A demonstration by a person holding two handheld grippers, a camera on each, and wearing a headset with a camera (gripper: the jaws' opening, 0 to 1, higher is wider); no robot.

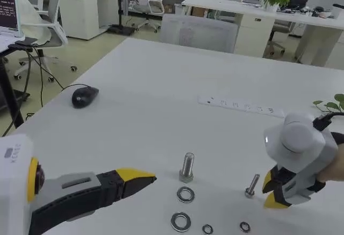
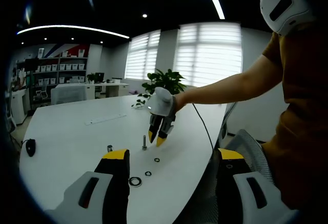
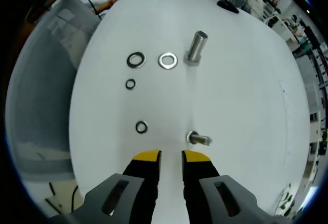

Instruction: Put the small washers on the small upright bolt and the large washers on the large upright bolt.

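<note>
left claw (image 2: 173, 156): jaws spread wide with nothing between them; in the head view it reaches in low from the left, its yellow tips aimed toward the large bolt and apart from it
right claw (image 3: 170, 156): jaws drawn close with a narrow gap, holding nothing; tips tilted down over the table, just beside the small bolt
large bolt (image 1: 186, 167): stands upright on its head on the white table (image 1: 161, 84), between the two claws
small bolt (image 1: 251, 185): stands on its head to the right of the large bolt, well apart from it
large washers (image 1: 185, 194): two, both flat on the table; one lies just in front of the large bolt, the second large washer (image 1: 180, 221) a little nearer the person
small washers (image 1: 207, 229): two, flat near the table's front edge; one sits right of the second large washer, the other small washer (image 1: 245, 227) lies in front of the small bolt
mouse (image 1: 85, 96): black, far left on the table
power strip (image 1: 242, 106): white, lying across the table beyond the bolts
</note>
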